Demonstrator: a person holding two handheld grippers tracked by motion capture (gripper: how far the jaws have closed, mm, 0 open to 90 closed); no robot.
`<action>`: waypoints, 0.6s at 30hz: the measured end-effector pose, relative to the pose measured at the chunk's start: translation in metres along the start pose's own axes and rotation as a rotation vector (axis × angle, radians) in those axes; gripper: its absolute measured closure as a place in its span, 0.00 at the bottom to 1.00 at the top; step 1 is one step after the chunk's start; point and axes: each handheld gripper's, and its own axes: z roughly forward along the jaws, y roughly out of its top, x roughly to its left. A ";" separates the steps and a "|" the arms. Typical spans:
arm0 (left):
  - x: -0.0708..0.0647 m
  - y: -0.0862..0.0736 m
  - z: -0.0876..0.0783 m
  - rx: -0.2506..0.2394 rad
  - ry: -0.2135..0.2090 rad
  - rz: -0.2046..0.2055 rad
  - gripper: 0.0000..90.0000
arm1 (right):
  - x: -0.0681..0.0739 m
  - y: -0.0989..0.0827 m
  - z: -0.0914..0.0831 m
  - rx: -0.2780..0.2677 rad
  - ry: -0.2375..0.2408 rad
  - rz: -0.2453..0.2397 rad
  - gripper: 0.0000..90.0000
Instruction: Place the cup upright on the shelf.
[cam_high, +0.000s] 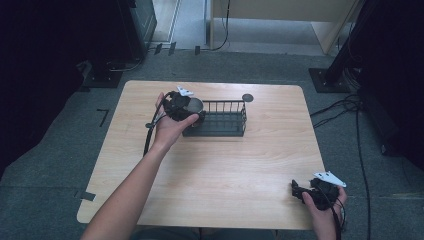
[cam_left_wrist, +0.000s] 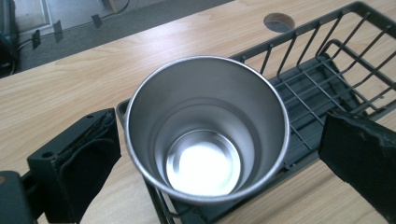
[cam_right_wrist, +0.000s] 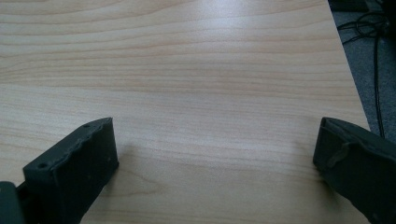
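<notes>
A shiny steel cup (cam_left_wrist: 205, 140) stands upright and empty in the near-left end of a black wire basket (cam_left_wrist: 327, 70). My left gripper (cam_left_wrist: 217, 119) is open around the cup, one jaw on each side of it, and neither pad presses on its wall. From above, the left gripper (cam_high: 181, 106) hovers at the left end of the basket (cam_high: 222, 120), with the cup (cam_high: 195, 105) just past the hand. My right gripper (cam_high: 296, 190) rests open near the table's front right corner, with bare wood between the jaws of the right gripper (cam_right_wrist: 215, 128).
The light wooden table (cam_high: 215, 170) has a round cable hole (cam_high: 247, 97) behind the basket. Grey carpet surrounds it, with cables (cam_high: 345, 107) on the floor at the right and dark stands at both back corners. The table's right edge (cam_right_wrist: 348, 74) is near my right gripper.
</notes>
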 end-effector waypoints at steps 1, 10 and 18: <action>0.000 -0.002 -0.002 -0.005 0.005 -0.011 0.00 | 0.000 0.000 0.000 0.000 0.000 0.000 0.00; 0.007 -0.017 -0.019 -0.037 0.002 -0.044 0.00 | 0.000 0.000 0.000 0.000 0.000 0.000 0.00; 0.008 -0.032 -0.033 -0.037 0.023 -0.057 0.00 | 0.000 0.000 0.000 0.000 0.000 0.000 0.00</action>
